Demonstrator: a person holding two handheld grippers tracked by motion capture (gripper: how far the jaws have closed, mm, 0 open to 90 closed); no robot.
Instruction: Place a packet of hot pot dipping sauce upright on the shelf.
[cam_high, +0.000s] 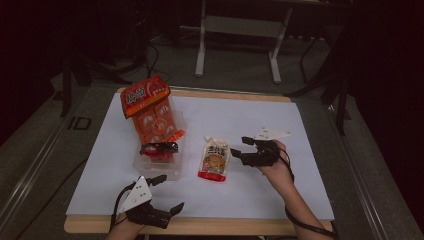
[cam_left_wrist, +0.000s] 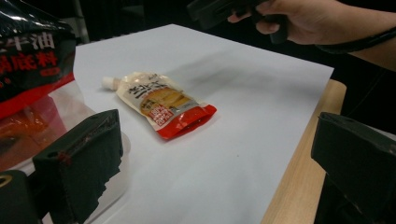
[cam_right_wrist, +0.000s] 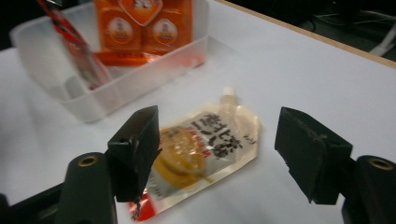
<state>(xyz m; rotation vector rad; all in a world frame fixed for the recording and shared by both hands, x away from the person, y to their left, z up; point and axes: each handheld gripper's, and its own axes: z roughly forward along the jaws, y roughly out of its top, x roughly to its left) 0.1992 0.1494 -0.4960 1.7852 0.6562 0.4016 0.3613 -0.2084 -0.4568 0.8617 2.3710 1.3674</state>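
Pouch: one spouted sauce pouch, clear and yellow with a red bottom edge, lay flat on the white sheet near the middle of the bench, spout pointing away from the person. Nothing touched it.

Right tongs: held just to the pouch's right, jaws spread wide and empty. In the right gripper view the tongs framed the pouch between their jaws, above it and not in contact.

Left tongs: near the front edge of the bench, jaws parted, holding nothing, well apart from the pouch.

Tray: clear plastic, just left of the pouch, on the sheet. It held a tall orange packet standing tilted and a red-and-black packet in front of that.
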